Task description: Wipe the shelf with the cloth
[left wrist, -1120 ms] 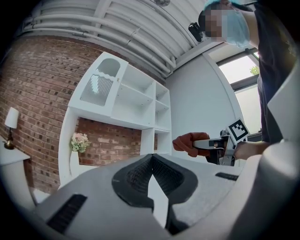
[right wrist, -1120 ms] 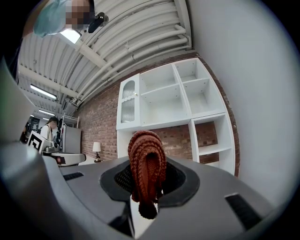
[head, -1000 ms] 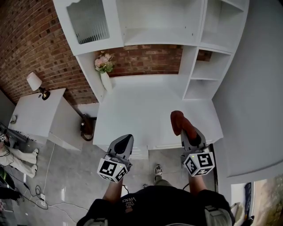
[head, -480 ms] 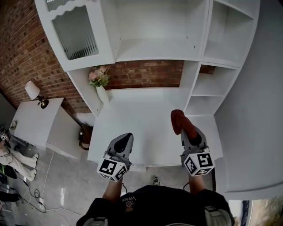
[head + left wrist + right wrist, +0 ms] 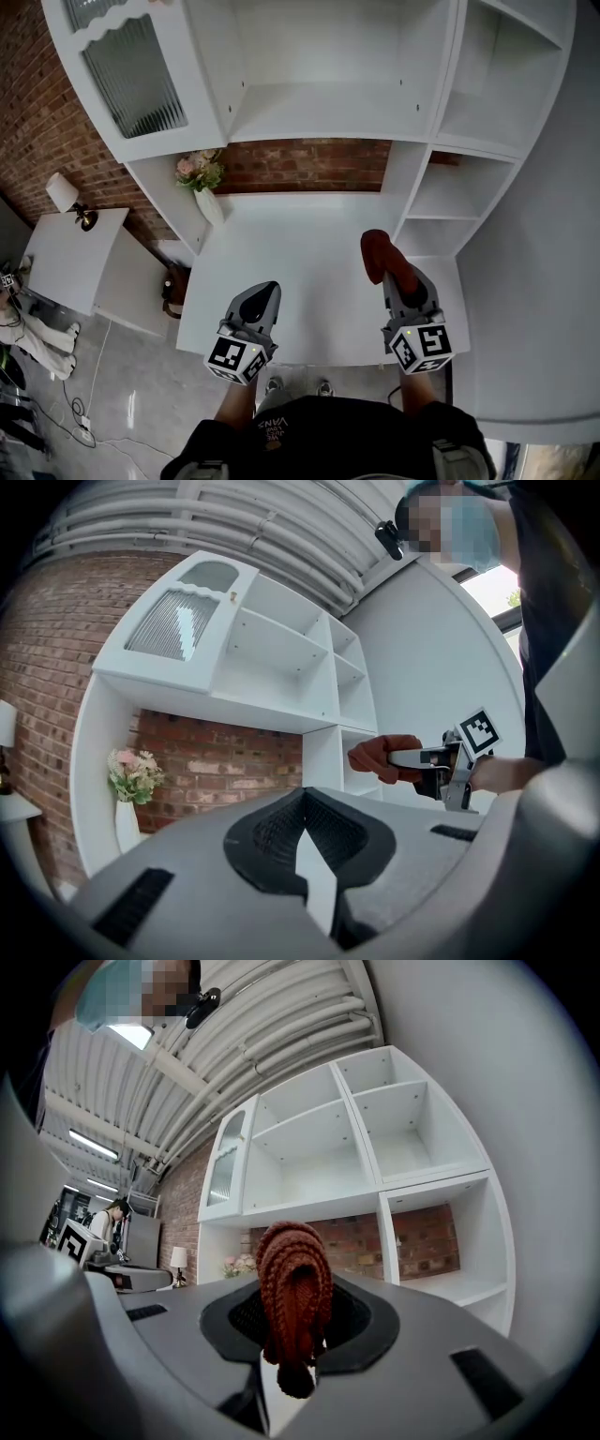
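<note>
Nearest the camera, the person's dark shirt (image 5: 319,436) carries pale print that seems to read "VANS", seen upside down. The marker cubes on both grippers show only black-and-white squares, no letters.

The left gripper (image 5: 265,292) hangs over the near left edge of the white desk top (image 5: 300,234). Its jaws are pressed together with nothing between them, as its own view confirms (image 5: 305,841).

The right gripper (image 5: 398,281) is over the near right part of the desk top, with its jaws clamped on the cloth (image 5: 377,251). The cloth is a rust-red knitted piece, folded into a thick roll. Its long axis runs along the jaws, away from the person and toward the back of the desk top. The rounded free end sticks out past the fingertips. In the right gripper view the roll (image 5: 292,1279) stands between the pads, with a short tail drooping below them. From the left gripper view the cloth (image 5: 380,758) is held in the air, clear of the desk top.

At the far left corner of the desk top stands a white vase of pink flowers (image 5: 200,178). Behind the desk top is a strip of brick wall (image 5: 309,167). Above it rise white open shelves (image 5: 328,94), and up to the left is a ribbed-glass door (image 5: 131,80). Left of the desk top, a small lamp (image 5: 64,192) sits on a side table (image 5: 75,262).
</note>
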Action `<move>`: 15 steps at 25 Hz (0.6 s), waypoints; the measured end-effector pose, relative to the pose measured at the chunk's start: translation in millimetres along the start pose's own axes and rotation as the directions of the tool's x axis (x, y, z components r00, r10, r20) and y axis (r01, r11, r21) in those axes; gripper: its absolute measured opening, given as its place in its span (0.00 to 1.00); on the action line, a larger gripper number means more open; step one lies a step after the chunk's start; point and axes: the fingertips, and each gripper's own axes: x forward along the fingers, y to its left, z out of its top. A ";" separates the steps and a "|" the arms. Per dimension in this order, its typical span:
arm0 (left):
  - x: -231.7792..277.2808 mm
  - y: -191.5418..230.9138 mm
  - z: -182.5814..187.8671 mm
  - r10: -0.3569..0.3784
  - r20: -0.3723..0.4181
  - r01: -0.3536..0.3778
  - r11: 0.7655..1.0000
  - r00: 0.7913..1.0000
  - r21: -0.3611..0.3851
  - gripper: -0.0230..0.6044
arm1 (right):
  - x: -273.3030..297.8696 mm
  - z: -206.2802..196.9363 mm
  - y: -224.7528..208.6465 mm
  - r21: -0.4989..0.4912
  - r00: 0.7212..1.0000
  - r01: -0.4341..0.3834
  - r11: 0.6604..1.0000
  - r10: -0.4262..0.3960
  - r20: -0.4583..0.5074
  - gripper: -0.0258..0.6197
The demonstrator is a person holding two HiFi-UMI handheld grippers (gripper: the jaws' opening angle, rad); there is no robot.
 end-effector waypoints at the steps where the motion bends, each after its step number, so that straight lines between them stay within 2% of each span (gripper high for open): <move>1: 2.8 3.6 -0.8 -0.002 0.001 0.002 1.000 1.000 -0.002 0.05 | 3.5 -0.4 0.3 -0.002 1.000 0.001 1.000 -0.001 0.000 0.18; 8: 22.0 31.9 0.8 -0.074 0.012 0.074 0.997 0.997 -0.013 0.05 | 31.2 14.7 12.9 -0.038 0.998 0.045 0.998 -0.044 0.033 0.18; 15: 34.9 65.0 14.1 -0.166 0.032 0.166 0.986 0.986 -0.006 0.05 | 71.5 56.8 43.1 -0.109 0.992 0.060 0.992 -0.048 0.113 0.18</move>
